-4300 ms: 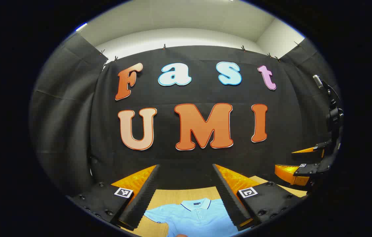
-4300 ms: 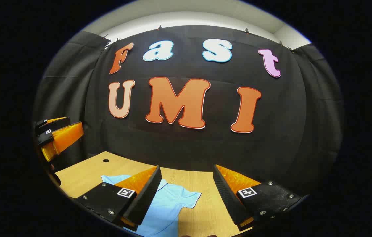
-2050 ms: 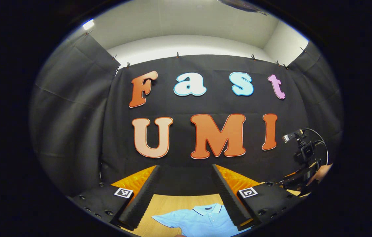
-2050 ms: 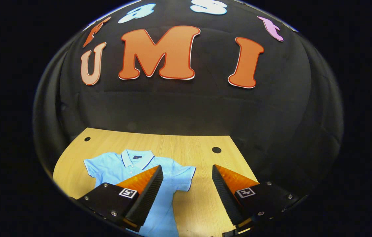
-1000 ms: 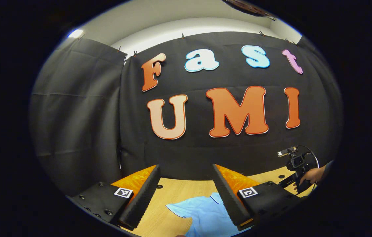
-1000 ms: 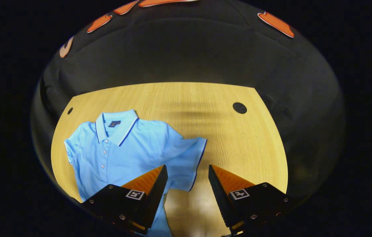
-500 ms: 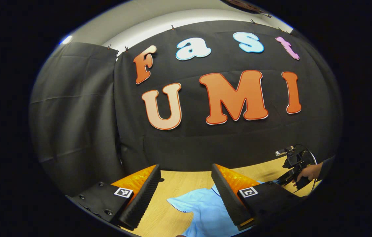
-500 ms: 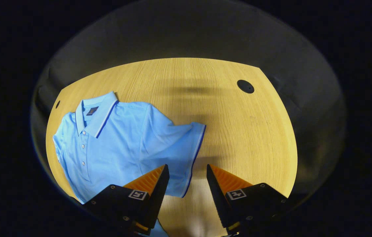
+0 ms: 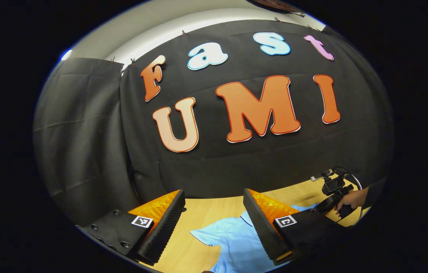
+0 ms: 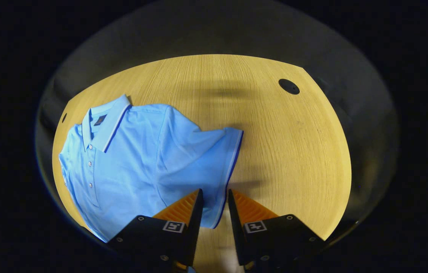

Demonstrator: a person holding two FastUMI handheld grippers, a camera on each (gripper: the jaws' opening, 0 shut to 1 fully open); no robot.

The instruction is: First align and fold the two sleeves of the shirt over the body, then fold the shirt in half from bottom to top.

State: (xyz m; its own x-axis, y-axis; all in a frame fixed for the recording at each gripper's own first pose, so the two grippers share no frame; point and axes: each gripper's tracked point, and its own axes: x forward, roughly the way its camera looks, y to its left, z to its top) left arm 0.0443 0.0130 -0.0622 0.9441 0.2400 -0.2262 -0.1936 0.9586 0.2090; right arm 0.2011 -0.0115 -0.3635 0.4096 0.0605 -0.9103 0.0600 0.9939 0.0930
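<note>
The shirt (image 10: 138, 167) lies flat on the table (image 10: 293, 151), collar far-left; the right gripper (image 10: 214, 201), nearly closed, straddles its sleeve hem; the left gripper (image 9: 214, 212) hangs wide open, holding nothing.

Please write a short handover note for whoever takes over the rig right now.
Right claw: low over the shirt's right sleeve, fingers narrowed around its striped hem, a gap left between them; grasp not confirmed.
Left claw: open, above the table near the collar end, holding nothing.
Shirt: flat, face up, buttons showing, on the wooden table.
Done: no folds.
Left: fold both sleeves over the body, then fold bottom to top.
</note>
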